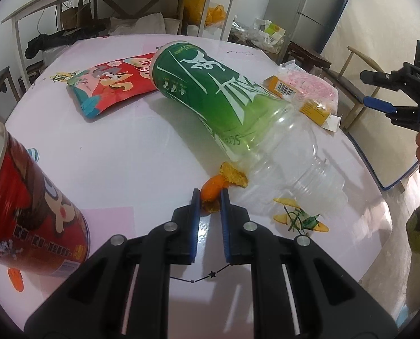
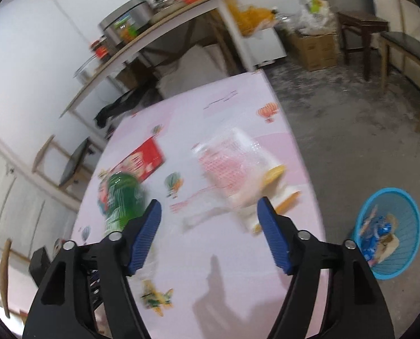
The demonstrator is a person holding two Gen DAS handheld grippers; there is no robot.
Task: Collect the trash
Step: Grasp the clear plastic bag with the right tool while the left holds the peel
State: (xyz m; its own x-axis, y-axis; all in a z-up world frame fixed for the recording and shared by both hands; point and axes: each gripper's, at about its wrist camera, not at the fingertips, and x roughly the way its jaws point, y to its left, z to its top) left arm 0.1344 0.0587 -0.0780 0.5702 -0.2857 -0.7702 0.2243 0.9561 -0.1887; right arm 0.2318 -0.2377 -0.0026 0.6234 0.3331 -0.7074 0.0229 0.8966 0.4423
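Note:
My left gripper is shut on an orange peel low over the pink table. A second bit of peel lies against a clear bottle with a green label lying on its side just beyond. A red snack bag lies farther back, a red can at the left. My right gripper is open and empty above the table, in front of a pink plastic bag with a yellow box. The right gripper also shows in the left wrist view.
A blue mesh bin holding some trash stands on the floor right of the table. A wooden shelf table with a cooker stands behind. Chairs and a cardboard box stand at the far right.

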